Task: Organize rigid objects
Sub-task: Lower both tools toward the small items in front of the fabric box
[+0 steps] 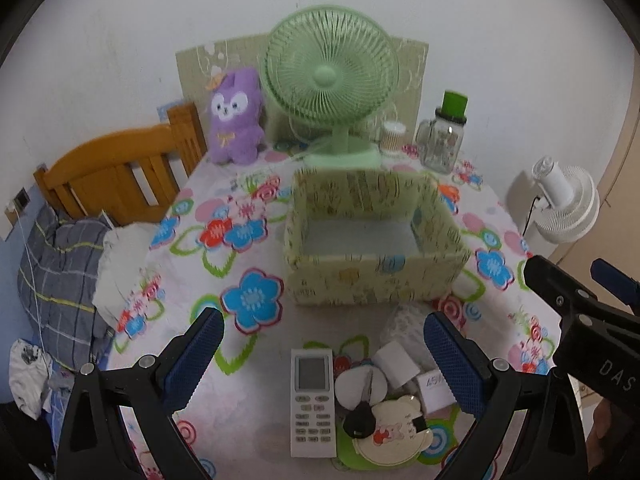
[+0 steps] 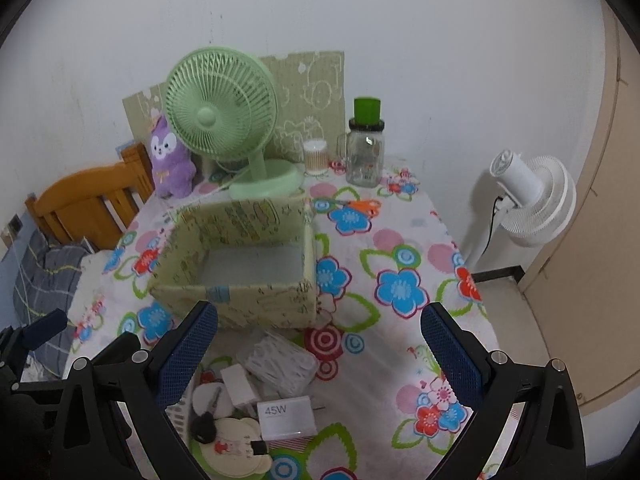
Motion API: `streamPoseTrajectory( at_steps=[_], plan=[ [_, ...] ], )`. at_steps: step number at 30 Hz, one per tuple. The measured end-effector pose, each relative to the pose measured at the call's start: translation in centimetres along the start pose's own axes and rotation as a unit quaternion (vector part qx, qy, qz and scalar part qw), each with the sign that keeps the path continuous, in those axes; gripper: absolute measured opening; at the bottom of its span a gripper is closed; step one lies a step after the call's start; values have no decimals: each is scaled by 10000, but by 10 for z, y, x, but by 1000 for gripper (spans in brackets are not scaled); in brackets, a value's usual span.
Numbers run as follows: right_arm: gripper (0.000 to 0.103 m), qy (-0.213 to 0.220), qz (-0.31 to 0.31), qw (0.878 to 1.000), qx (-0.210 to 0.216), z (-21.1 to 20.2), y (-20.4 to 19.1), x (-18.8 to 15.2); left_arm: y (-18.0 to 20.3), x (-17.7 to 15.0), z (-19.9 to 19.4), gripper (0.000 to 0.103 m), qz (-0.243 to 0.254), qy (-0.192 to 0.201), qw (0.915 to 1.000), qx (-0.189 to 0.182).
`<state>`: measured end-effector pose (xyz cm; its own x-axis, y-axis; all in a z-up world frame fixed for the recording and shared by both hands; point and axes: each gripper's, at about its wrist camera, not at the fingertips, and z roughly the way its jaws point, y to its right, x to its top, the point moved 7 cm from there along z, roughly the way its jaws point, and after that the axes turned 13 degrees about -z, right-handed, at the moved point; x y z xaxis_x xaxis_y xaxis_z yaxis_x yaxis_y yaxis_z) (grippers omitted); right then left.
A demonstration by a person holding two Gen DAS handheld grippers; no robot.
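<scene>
An empty pale-green patterned storage box [image 1: 372, 276] [image 2: 240, 296] stands open in the middle of the flowered tablecloth. In front of it lies a small pile: a white remote control [image 1: 313, 400], a black car key [image 1: 360, 422] [image 2: 204, 426], a bear-shaped cream mirror [image 1: 396, 434] [image 2: 234, 446], a white 45W charger [image 2: 286, 416] [image 1: 434, 394], a small white cube [image 1: 394, 362] [image 2: 239, 386] and a clear plastic pack [image 2: 280, 364]. My left gripper [image 1: 324, 346] hovers open above the remote and the pile. My right gripper [image 2: 320, 340] hangs open over the pack and charger.
At the table's back stand a green desk fan [image 1: 332, 80] [image 2: 224, 120], a purple plush toy [image 1: 236, 120], a cotton-swab tub [image 2: 315, 156] and a glass jar with green lid [image 2: 365, 148]. Orange scissors [image 2: 358, 206] lie behind the box. A wooden headboard [image 1: 116, 172] is left, a white floor fan [image 2: 528, 200] right.
</scene>
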<state>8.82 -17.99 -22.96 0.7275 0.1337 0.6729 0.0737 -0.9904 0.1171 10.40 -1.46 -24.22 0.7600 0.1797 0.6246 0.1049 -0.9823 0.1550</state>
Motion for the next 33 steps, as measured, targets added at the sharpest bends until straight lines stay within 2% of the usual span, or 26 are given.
streamPoseTrajectory(
  at_steps=[9,18,28,33],
  plan=[
    [103,-184,48,9998,-28,26,-4,-32,-7,-38,31,97,-31,-382,9993,47],
    [103,-456,-202,9988,26,45,-16,-63,-5,-67,50,96,168,-478,9987,20],
    [103,-657,-334,9972,158,65,-28,-87,-7,-100,67,83,162,-845,9963,29],
    [103,-705,-373,9966,188,68,-31,-94,-1,-111,71,76,390,-907,9951,25]
  ],
)
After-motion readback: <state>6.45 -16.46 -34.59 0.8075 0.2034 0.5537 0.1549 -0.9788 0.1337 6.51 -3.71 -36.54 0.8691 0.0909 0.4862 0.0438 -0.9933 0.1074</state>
